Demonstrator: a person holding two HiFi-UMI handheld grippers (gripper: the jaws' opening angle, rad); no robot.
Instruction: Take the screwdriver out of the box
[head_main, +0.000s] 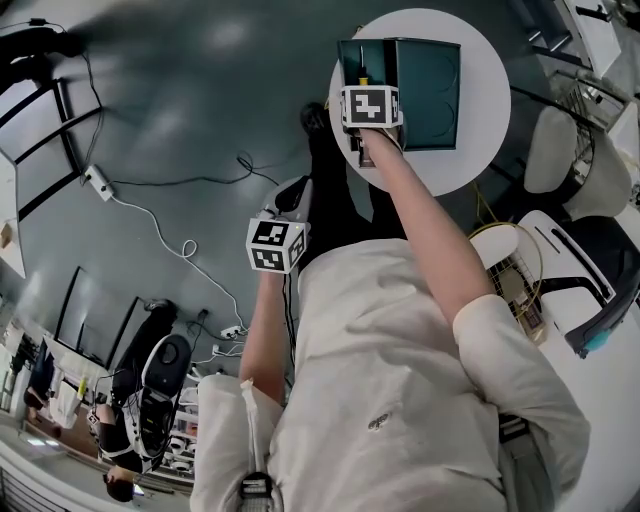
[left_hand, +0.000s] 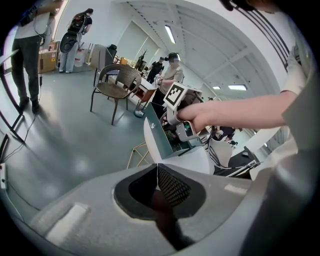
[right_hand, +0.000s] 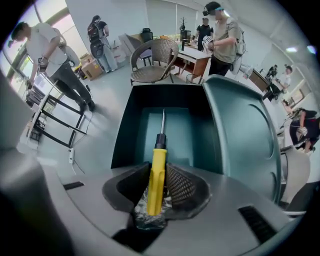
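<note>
An open dark teal box (head_main: 430, 80) stands on a small round white table (head_main: 490, 130). My right gripper (head_main: 365, 92) points straight down into the box's left half. In the right gripper view the jaws (right_hand: 160, 175) hold the yellow handle of the screwdriver (right_hand: 159, 150), whose black collar and thin metal shaft reach toward the box floor (right_hand: 180, 135). The lid (right_hand: 240, 135) stands up on the right. My left gripper (head_main: 292, 200) hangs away from the table over the grey floor. Its jaws (left_hand: 158, 170) meet with nothing between them. From there the box (left_hand: 160, 135) shows further off.
White cables and a power strip (head_main: 98, 182) lie on the floor to the left. White chairs (head_main: 560, 150) and a wire basket (head_main: 510, 270) crowd the table's right side. A wicker chair (right_hand: 152, 60) and several people stand further off in the room.
</note>
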